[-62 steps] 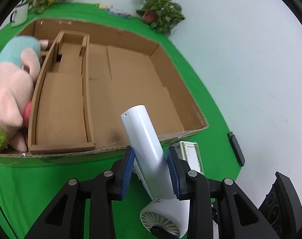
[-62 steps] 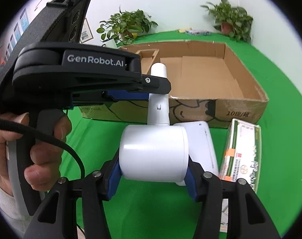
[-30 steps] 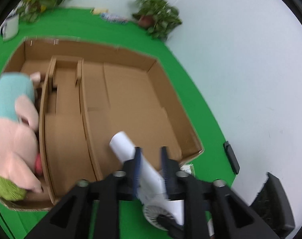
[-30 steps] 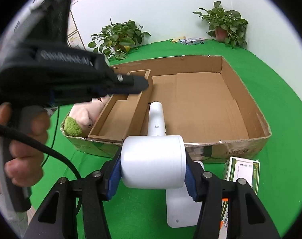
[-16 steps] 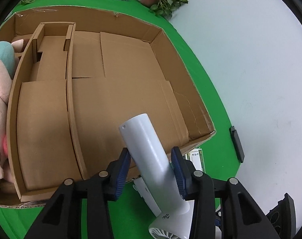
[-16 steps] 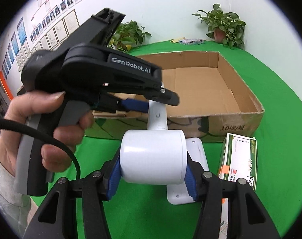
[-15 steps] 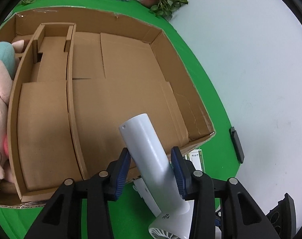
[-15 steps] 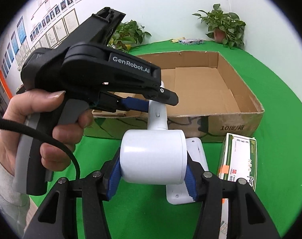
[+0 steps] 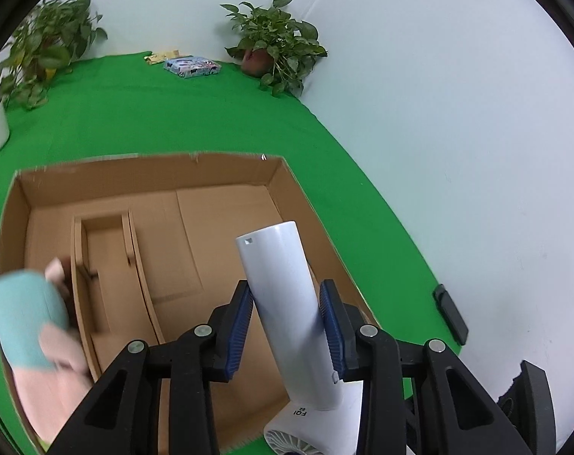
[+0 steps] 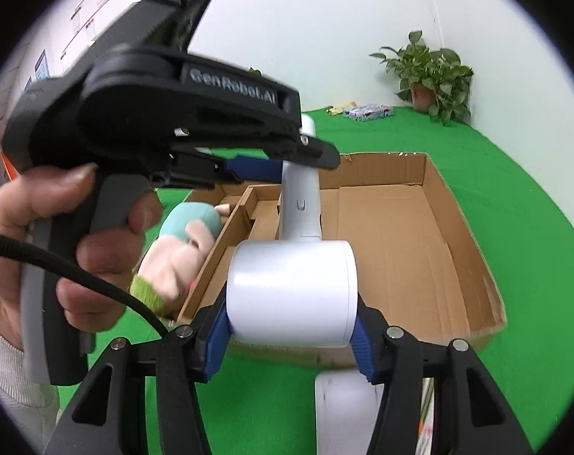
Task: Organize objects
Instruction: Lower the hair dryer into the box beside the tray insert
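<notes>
Fingers (image 9: pixel 245 322) of the left gripper (image 9: pixel 287 322) clamped on the handle of the white plastic hair dryer (image 9: pixel 283 311), those of the right gripper (image 10: pixel 290 331) clenched on its round barrel — carried between both above the near edge of the brown cardboard box (image 10: pixel 472 250) on the green tabletop (image 10: pixel 514 174). Already stowed in the left compartment: pink-and-teal plush toy (image 10: pixel 177 250). Still left, seemingly — lowering the dryer into the wide bare section, then the flat white device (image 10: pixel 344 413) lying outside.
</notes>
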`<state>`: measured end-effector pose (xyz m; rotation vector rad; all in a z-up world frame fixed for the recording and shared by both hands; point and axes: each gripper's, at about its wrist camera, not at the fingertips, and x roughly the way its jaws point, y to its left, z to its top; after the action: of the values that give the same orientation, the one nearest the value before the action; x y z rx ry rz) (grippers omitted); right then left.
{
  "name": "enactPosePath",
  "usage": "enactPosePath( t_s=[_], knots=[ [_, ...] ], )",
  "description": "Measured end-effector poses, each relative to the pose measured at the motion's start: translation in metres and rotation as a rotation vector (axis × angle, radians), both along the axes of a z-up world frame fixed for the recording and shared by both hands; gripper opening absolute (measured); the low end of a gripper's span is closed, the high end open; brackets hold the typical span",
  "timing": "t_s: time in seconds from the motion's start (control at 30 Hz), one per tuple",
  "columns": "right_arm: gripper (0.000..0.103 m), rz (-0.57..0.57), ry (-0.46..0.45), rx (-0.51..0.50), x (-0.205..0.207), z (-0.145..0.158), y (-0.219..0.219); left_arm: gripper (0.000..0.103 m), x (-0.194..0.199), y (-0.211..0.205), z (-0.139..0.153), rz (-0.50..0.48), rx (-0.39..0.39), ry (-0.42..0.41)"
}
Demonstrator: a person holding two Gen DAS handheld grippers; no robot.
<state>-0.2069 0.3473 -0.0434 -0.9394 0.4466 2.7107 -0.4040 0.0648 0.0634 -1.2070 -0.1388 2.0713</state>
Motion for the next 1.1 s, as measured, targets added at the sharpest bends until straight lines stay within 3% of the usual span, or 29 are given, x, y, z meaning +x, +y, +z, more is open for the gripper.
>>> enactPosePath(
  t_s=[0.1,0.27,0.6,0.83,0.93,1.1],
  knots=[
    [0.053,0.005,-0.033,-0.031,-0.021,-0.008,0.009,0.033,-0.023,0.014,-0.009,-0.004,-0.042,-0.015],
    [0.053,0.015,-0.118,-0.125,-0.042,-0.036,0.02,0.033,-0.053,0.017,-0.062,0.002,-0.089,-0.102],
    [0.055,0.049,-0.307,-0.234,-0.065,-0.081,0.025,0.034,-0.072,0.005,-0.136,0.015,-0.13,-0.26],
    [0.059,0.111,-0.312,-0.267,-0.065,-0.08,0.023,0.036,-0.079,-0.009,-0.13,0.049,-0.09,-0.256],
    [0.06,0.148,-0.291,-0.294,-0.059,-0.073,0.027,0.039,-0.071,-0.023,-0.113,0.056,-0.077,-0.201],
    [0.06,0.104,-0.244,-0.322,-0.055,-0.066,0.056,0.039,-0.046,-0.052,-0.095,0.098,-0.142,-0.105]
  ],
)
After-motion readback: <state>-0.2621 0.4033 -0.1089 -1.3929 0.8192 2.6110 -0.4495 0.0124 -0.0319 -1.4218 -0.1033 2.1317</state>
